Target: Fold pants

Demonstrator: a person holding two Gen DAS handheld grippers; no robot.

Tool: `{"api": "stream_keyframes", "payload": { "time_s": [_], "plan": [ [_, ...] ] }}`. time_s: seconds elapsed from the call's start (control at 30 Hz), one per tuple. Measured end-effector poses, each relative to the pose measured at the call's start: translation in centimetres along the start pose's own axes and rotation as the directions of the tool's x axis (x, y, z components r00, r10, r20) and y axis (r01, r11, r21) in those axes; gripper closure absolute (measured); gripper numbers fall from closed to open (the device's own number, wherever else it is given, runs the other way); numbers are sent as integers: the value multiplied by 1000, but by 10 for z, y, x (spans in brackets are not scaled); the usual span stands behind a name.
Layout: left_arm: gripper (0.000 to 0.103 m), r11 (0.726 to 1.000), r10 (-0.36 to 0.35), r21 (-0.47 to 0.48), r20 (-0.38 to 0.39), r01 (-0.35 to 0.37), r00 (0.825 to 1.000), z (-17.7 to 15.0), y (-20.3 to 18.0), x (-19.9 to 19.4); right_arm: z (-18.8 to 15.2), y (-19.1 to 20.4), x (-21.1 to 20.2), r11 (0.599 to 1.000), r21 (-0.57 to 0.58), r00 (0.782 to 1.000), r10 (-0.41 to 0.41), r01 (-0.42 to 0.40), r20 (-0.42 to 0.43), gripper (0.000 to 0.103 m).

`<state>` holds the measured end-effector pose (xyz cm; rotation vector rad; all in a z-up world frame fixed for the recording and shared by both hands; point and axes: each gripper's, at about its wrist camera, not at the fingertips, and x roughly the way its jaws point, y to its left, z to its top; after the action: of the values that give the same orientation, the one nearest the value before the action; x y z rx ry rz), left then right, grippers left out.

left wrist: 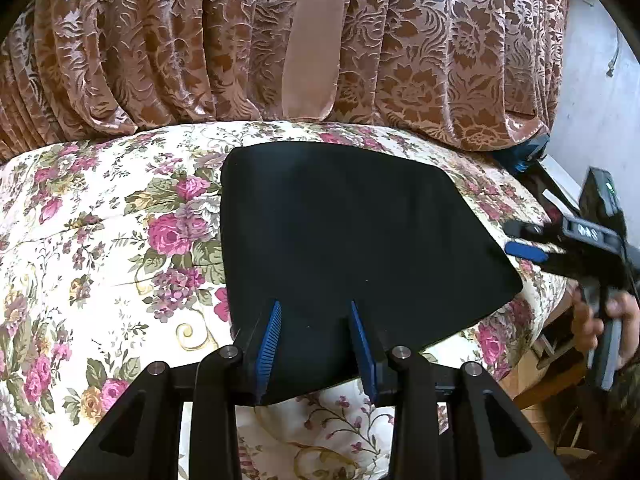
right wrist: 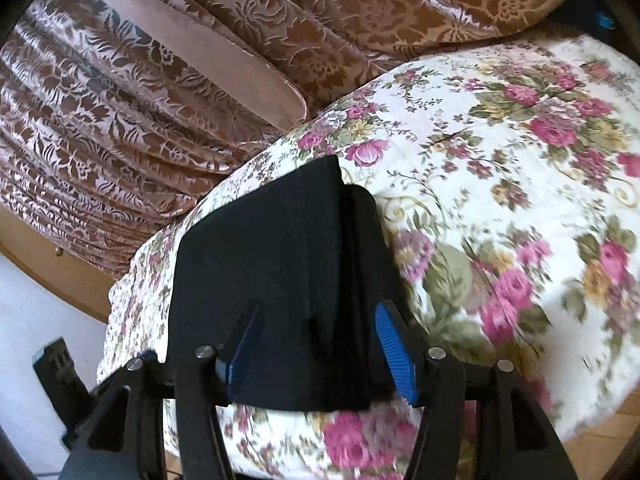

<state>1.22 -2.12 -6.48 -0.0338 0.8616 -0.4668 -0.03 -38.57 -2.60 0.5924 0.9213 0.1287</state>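
Brown brocade curtain (left wrist: 168, 52) hangs in folds along the far edge of the bed (left wrist: 100, 240), with a plain tan sash (left wrist: 312, 60) down its middle. The bed wears a cream cover printed with pink roses and green leaves. A pale wall (left wrist: 596, 92) shows past the curtain's right end.

Black pants (left wrist: 352, 248) lie folded into a flat, roughly square pad on the cover, close to the bed's near edge and toward its right corner. From the right wrist view the stacked layers (right wrist: 356, 280) show along the pad's right side.

The right gripper (right wrist: 320, 344) stands released: its blue pads sit apart on either side of the pad's near edge and do not press the cloth. In the left wrist view it comes in from the right, held in a hand (left wrist: 600, 320), with one blue pad at the pants' right edge.

The left gripper (left wrist: 316, 340) has its jaws partly apart over the near edge of the pants; the cloth lies flat between them, unpinched.
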Motion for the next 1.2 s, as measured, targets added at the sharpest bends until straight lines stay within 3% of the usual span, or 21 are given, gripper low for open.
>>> {"api": "stream_keyframes", "payload": {
  "time_s": [0.27,0.3,0.37,0.57,0.7,0.83,0.9,0.97,1.13,1.2],
  "plan": [
    [68,1000,24,-3,-26,-24,999,-1,2,8,27,-4,58,997,63,997,-31,35,-64,43],
    [68,1000,27,-5,-32,-27,999,-1,3,10,29,-3,61,998,53,998,-28,31,-60,54],
    [68,1000,27,-8,-42,-27,999,-2,5,13,32,5,67,999,-8,997,-51,51,-65,87],
    [66,1000,3,-30,-36,-4,999,-6,7,16,34,9,83,989,-92,992,-117,112,-55,89],
    [66,989,-81,-125,3,81,997,0,26,5,30,2,92,986,-109,990,-131,126,-41,89],
    [59,969,-110,-220,22,112,994,9,55,5,29,-2,88,991,-88,994,-100,96,-38,88],
    [53,969,-84,-235,0,81,996,13,63,10,28,-1,84,992,-94,995,-90,86,-33,85],
    [47,969,-74,-237,-16,68,997,17,69,17,27,1,80,993,-90,997,-78,75,-29,78],
    [27,949,-145,-284,-19,134,989,23,81,30,22,5,71,996,-85,999,-8,4,-49,41],
    [27,940,-173,-303,-17,160,985,26,86,36,21,8,66,995,-97,999,-5,0,-49,38]
  ]
}}
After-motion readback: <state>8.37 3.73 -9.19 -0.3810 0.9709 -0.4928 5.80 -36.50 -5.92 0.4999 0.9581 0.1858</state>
